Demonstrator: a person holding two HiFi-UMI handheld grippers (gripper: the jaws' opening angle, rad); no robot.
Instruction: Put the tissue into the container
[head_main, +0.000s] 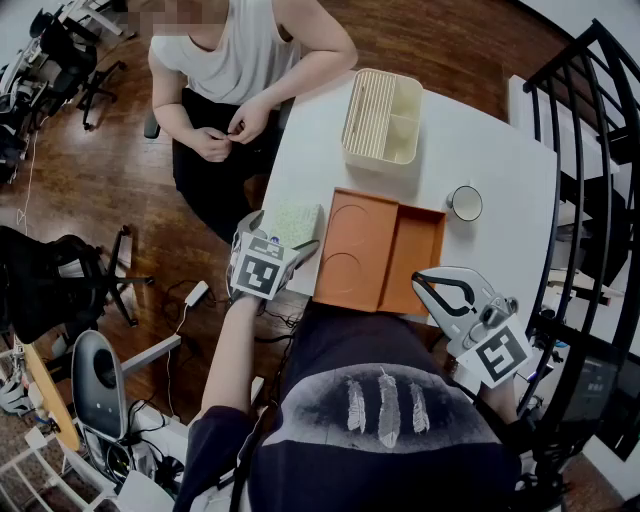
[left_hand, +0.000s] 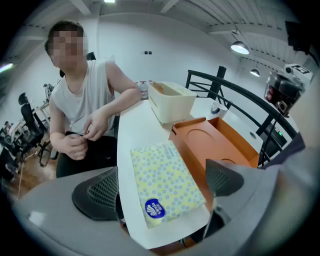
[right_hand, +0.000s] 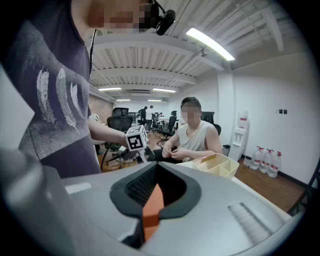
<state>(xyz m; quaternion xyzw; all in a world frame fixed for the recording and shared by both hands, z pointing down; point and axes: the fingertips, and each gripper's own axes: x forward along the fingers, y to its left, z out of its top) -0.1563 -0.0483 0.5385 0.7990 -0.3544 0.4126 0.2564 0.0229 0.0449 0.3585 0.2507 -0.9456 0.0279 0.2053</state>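
A yellow, dot-patterned tissue pack (left_hand: 165, 182) lies flat on the near left corner of a white table (head_main: 500, 170), between the wide-spread jaws of the left gripper (head_main: 278, 238) – the pads stand to either side of the pack and do not press on it. Just to the pack's right sits an orange tray (head_main: 375, 250) with two round recesses and an open compartment. The cream container (head_main: 382, 118), divided into sections, stands farther along the table, well apart from the pack. The right gripper (head_main: 420, 282) hangs over the table's near edge beside the tray, its jaws drawn together with nothing between them. A small white cup (head_main: 465, 203) stands to the right of the tray. A seated person (head_main: 240, 60) in a sleeveless top faces the table from the far side – hands together in the lap.
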